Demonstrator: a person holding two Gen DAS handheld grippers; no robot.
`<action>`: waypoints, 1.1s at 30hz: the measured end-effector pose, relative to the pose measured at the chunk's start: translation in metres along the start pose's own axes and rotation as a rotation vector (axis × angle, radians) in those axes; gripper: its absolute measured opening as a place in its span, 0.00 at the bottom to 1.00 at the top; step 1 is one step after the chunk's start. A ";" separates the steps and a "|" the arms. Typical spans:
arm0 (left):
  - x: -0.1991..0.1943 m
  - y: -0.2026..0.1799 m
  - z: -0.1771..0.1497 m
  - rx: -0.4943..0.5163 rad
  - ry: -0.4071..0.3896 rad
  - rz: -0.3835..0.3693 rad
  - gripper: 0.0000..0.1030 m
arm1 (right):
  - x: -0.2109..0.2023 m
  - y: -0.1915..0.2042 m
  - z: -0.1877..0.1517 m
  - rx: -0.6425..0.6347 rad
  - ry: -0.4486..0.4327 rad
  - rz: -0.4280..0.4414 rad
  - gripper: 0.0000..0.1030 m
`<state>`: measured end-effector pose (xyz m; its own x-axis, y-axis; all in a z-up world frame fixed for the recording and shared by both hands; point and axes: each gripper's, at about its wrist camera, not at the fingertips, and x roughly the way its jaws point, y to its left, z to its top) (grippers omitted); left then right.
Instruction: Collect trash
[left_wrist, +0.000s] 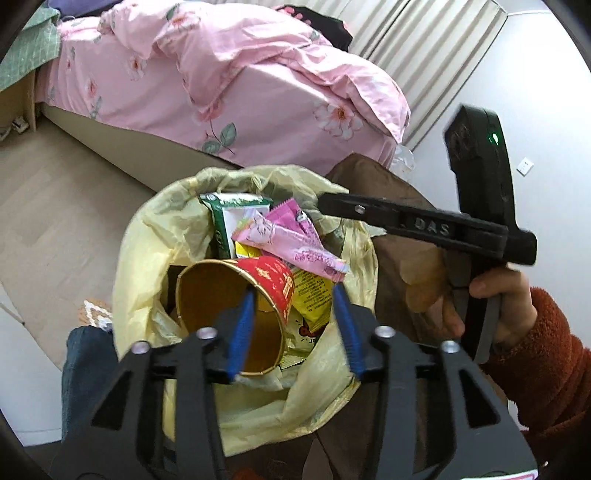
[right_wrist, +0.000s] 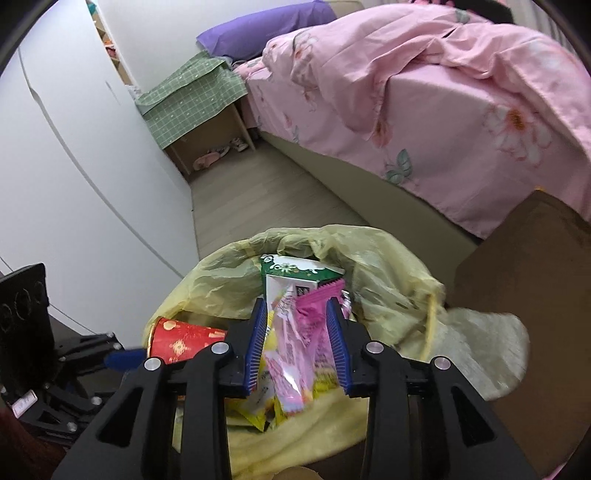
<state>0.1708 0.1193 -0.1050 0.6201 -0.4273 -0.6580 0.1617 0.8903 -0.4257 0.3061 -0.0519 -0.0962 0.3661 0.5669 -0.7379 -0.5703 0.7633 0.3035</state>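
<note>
A yellow trash bag (left_wrist: 155, 236) stands open on the floor and holds a red paper cup (left_wrist: 258, 291), a green carton (left_wrist: 229, 218), pink wrappers (left_wrist: 295, 240) and a yellow wrapper (left_wrist: 314, 295). My left gripper (left_wrist: 295, 325) is open above the bag, its left finger over the cup's rim. My right gripper (right_wrist: 297, 339) is open just above the bag (right_wrist: 229, 280), with pink wrappers (right_wrist: 295, 343) lying between its fingers. It also shows in the left wrist view (left_wrist: 332, 203), over the bag's far rim. The cup (right_wrist: 181, 339) lies to its left.
A bed with a pink floral cover (left_wrist: 236, 85) stands behind the bag. A brown stool or box (right_wrist: 524, 280) is right beside the bag. A white wardrobe (right_wrist: 74, 166) and a nightstand with a green cloth (right_wrist: 192, 103) stand to the left. Wooden floor (left_wrist: 55, 206) lies between.
</note>
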 end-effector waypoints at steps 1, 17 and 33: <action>-0.005 -0.001 -0.001 -0.004 -0.010 0.007 0.48 | -0.007 0.000 -0.003 0.004 -0.008 -0.007 0.31; -0.091 -0.105 -0.047 0.094 -0.151 0.233 0.80 | -0.205 0.045 -0.149 0.065 -0.161 -0.321 0.31; -0.136 -0.149 -0.082 0.158 -0.144 0.379 0.80 | -0.246 0.092 -0.205 0.086 -0.231 -0.346 0.31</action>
<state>-0.0011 0.0317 -0.0028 0.7573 -0.0495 -0.6512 0.0107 0.9979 -0.0635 0.0131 -0.1844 -0.0100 0.6862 0.3195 -0.6535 -0.3247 0.9384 0.1178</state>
